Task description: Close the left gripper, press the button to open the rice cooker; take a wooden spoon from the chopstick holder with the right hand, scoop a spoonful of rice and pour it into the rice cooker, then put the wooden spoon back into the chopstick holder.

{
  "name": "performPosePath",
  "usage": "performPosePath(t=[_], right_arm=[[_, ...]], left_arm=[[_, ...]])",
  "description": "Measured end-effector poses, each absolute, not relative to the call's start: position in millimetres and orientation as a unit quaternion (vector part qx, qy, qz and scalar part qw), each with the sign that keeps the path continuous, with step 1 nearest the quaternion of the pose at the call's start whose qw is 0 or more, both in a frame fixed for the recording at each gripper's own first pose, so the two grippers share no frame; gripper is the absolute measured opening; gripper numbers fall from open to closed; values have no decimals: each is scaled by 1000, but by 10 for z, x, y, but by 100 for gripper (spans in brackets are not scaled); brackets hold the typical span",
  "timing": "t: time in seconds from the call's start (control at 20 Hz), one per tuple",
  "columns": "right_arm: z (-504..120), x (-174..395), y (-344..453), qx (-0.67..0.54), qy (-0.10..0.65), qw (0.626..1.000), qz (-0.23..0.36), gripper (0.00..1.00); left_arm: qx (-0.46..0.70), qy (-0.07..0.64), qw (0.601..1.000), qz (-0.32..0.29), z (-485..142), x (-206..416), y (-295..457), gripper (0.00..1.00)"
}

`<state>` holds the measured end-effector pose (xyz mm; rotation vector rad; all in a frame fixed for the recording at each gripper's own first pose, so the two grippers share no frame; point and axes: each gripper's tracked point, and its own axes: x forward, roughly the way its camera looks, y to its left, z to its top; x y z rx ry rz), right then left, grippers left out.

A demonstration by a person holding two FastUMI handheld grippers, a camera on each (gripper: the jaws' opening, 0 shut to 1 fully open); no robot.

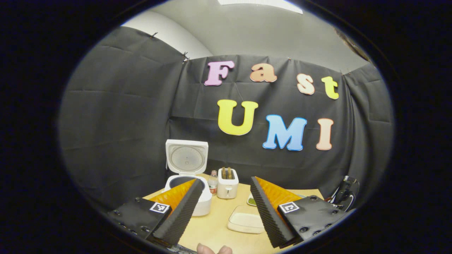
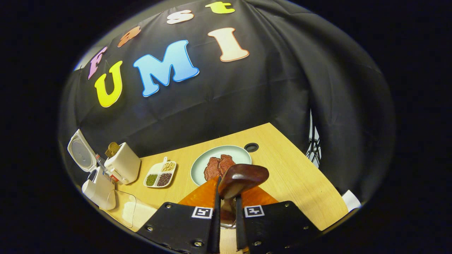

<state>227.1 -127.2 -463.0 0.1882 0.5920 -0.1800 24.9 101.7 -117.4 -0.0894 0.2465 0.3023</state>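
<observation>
The white rice cooker (image 1: 187,176) stands at the table's back left with its lid raised upright and its dark inner pot showing. My left gripper (image 1: 225,180) hangs open above the table's near side, and its left finger overlaps the cooker's front. The right gripper view holds the same cooker (image 2: 100,192) at far left. My right gripper (image 2: 227,194) is shut on the handle of a dark wooden spoon (image 2: 243,178), whose bowl points up and forward over the table. A clear lidded box of rice (image 1: 245,220) lies between my left fingers and appears again as the rice box (image 2: 130,208).
A white toaster (image 1: 227,183) and a small bottle (image 1: 212,181) stand beside the cooker. A divided dish of grains (image 2: 160,174) and a pale plate (image 2: 197,165) with meat slices lie mid-table. The table has a round hole (image 2: 251,147). The other gripper (image 1: 344,194) shows at far right.
</observation>
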Motion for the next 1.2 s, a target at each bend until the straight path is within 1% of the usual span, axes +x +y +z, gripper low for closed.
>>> performPosePath(t=[0.25,0.4,0.5,0.55,0.6,0.7,0.8,0.95,1.2], right_arm=[[-3927,2262,-1042,48,275,956,-84,18],[-3475,2123,-531,51,267,961,-49,18],[-3310,2010,-96,56,268,962,-21,18],[-3277,1963,120,61,269,961,-9,18],[-3274,1926,341,66,272,960,2,18],[-3311,1867,741,66,276,959,21,18],[-3420,1846,1106,61,290,954,43,18],[-3669,1876,1552,66,317,943,78,18],[-4306,2051,1864,53,366,923,110,18]], left_arm=[[-64,78,985,139,-989,56,1431,93],[-88,68,986,127,-959,-112,1732,93],[-101,58,986,119,-900,-234,1947,93],[-109,54,986,113,-885,-288,2041,95],[-116,51,986,106,-887,-330,2125,96],[-127,46,986,96,-899,-359,2308,96],[-133,49,985,99,-912,-391,2497,93],[-134,49,983,118,-914,-401,2750,93],[-129,63,977,160,-1074,-317,2941,93]])
